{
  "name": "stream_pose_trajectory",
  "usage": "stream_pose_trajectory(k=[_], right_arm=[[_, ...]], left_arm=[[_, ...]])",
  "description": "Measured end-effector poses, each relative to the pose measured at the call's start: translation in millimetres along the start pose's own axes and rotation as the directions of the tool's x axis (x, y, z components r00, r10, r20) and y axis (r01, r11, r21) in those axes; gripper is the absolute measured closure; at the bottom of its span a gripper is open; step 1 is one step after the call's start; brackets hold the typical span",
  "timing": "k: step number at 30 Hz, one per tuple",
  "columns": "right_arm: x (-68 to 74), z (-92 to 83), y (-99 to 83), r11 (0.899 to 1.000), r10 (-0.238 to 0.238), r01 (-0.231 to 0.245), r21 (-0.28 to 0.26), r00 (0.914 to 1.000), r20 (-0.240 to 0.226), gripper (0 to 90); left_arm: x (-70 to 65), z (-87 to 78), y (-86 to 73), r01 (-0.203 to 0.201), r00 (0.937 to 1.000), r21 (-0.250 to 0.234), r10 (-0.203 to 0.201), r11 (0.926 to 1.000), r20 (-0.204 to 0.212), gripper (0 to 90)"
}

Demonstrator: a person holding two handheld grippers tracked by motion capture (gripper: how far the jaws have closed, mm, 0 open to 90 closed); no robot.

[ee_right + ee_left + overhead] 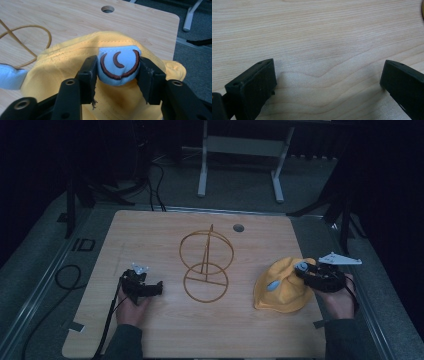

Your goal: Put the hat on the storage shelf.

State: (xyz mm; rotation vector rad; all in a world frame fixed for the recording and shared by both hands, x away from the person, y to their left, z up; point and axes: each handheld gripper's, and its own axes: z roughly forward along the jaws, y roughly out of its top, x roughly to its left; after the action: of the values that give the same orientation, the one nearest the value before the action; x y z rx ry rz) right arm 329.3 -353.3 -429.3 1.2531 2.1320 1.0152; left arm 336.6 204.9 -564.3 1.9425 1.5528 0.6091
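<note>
Broadly, the work in hand looks like getting the yellow hat point(283, 287) onto the wire stand point(206, 265), and it reads as early: from the high view the hat lies crumpled on the table point(150, 330) near its right edge, well apart from the stand, which is upright at mid-table and bare. Left to do, as I judge it: secure a hold, lift, carry across, settle the hat over the stand. Same view, the right gripper point(306, 271) sits at the hat's right side; the left gripper point(156, 288) rests low on the wood left of the stand, apart from everything. Count here: 1 hat, 1 stand with 2 wire rings on 1 post, 2 grippers, 1 round hole point(238, 227) in the tabletop, 2 pale blue ears on the hat. Left gripper view: jaws stand wide, nothing between them, bare wood grain beneath. Right gripper view: the jaws bracket 1 blue ear point(118, 64), stitched with 3 brown arcs, the pads at its 2 sides; whether they press it or just flank it I cannot tell for sure, and I read it as no firm hold yet. The second ear point(11, 76) lies at left of that view, with the stand's wire behind it.
</note>
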Motion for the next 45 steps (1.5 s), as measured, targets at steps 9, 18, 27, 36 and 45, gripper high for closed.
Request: stream_pose_trajectory(k=[9,18,27,36,45], right_arm=[[-0.6,-3.7,4.8,1.0,-0.015,0.015,0.007,0.9999,-0.001,39.0],[14.7,0.2,15.5,0.997,-0.052,0.056,0.049,0.9958,-0.075,28.2],[21.0,9.2,19.0,0.987,-0.094,0.111,0.112,0.9846,-0.147,24.7],[24.1,14.1,18.4,0.961,-0.19,0.217,0.168,0.968,-0.164,28.4],[20.1,21.2,18.6,0.934,-0.252,0.295,0.204,0.9443,-0.212,27.2]], left_arm=[[0.0,0.0,0.0,0.0,1.0,0.0,0.0,1.0,0.0,0.4],[0.0,0.0,0.0,0.0,1.0,0.0,0.0,1.0,0.0,0.4],[0.0,0.0,0.0,0.0,1.0,0.0,0.0,1.0,0.0,0.4],[0.0,0.0,0.0,0.0,1.0,0.0,0.0,1.0,0.0,0.3],[0.0,0.1,0.0,0.0,1.0,0.0,0.0,1.0,0.0,0.4]])
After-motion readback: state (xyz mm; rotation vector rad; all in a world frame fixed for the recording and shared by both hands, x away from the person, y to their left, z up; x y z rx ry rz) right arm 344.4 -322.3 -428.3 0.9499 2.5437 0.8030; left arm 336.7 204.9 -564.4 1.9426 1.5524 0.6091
